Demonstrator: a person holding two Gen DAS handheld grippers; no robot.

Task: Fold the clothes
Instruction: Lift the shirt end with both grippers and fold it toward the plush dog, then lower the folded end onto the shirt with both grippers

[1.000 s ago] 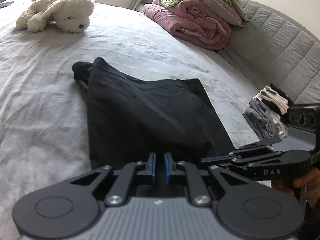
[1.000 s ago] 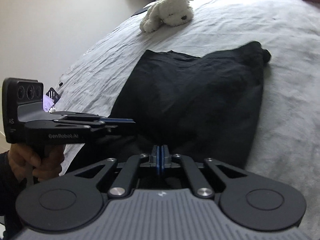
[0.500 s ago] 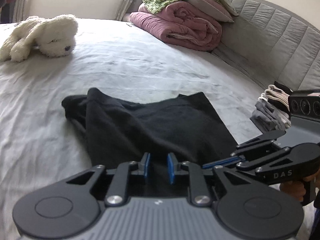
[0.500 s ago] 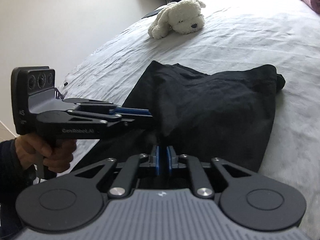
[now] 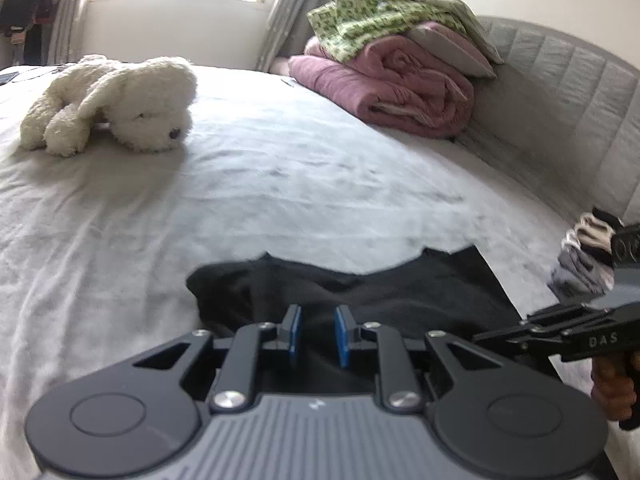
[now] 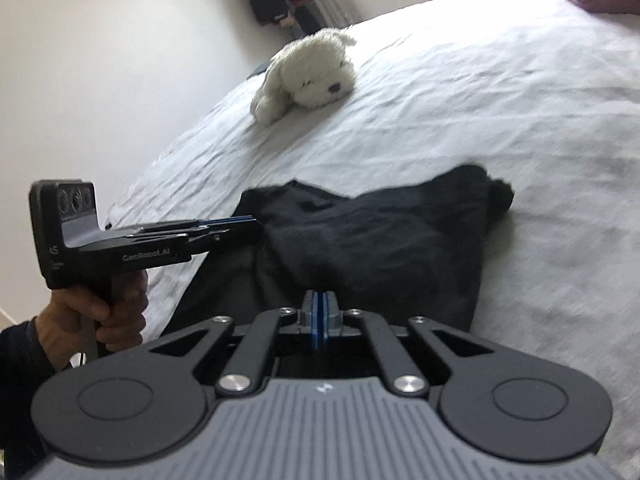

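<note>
My left gripper has its jaws apart and holds nothing. My right gripper has its blue pads pressed together, nothing visibly between them. The black garment lies folded on the white bed, just ahead of both.

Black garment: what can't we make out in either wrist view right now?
- Black garment: near edge hidden behind left tool body in left view; type unreadable.
- Right tool: shut, but any cloth pinched is hidden by its own frame.
- Folded pile: partly blocked by the right tool in left view.
- Both views motion-blurred.
</note>
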